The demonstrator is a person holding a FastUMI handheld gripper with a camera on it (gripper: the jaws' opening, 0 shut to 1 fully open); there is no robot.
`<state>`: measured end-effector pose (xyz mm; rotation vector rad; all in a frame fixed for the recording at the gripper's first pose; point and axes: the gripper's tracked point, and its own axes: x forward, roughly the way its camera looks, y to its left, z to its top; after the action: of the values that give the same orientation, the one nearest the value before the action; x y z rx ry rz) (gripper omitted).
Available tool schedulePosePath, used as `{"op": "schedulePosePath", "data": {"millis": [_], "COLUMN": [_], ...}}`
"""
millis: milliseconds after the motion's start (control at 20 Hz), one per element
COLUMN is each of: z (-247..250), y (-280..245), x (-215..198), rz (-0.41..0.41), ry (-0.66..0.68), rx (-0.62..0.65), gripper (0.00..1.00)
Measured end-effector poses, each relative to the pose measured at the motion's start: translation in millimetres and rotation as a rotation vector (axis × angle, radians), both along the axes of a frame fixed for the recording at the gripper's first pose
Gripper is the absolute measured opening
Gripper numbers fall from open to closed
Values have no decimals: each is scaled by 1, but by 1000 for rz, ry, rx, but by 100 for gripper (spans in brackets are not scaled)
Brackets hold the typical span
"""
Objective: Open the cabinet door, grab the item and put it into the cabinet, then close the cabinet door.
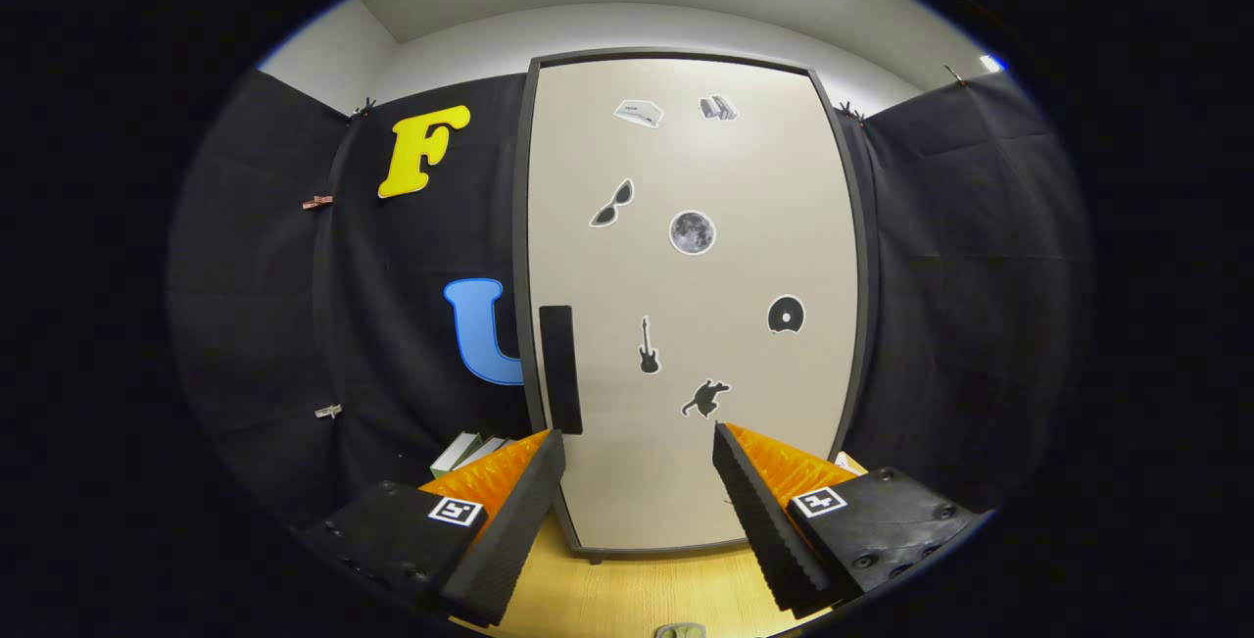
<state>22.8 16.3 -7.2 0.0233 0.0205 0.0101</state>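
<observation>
A tall beige cabinet (686, 305) with a dark frame stands on the wooden table (647, 599) straight ahead, its door shut. Several small stickers dot the door. A black vertical handle (560, 368) sits on the door's left edge, just above and beyond my left fingertip. My gripper (637, 447) is open, both fingers spread wide and pointing at the lower part of the door, nothing between them. A small pale object (680, 630) peeks in on the table below the fingers; I cannot tell what it is.
Some books or boxes (468, 452) lie on the table left of the cabinet, behind my left finger. Black cloth walls close in on both sides of the cabinet.
</observation>
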Motion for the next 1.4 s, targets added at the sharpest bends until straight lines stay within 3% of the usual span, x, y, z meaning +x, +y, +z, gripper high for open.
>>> {"op": "schedulePosePath", "data": {"millis": [600,1050,1250,1300,1400], "z": [-11,-31,-38,-37,-35], "y": [52,57,57,57,57], "x": [60,132,146,147,148], "rz": [41,-4,-24,-29,-36], "ry": [-2,1,6,2,-11], "rx": [13,27,17,13,9], "gripper": [98,98,93,76,53]}}
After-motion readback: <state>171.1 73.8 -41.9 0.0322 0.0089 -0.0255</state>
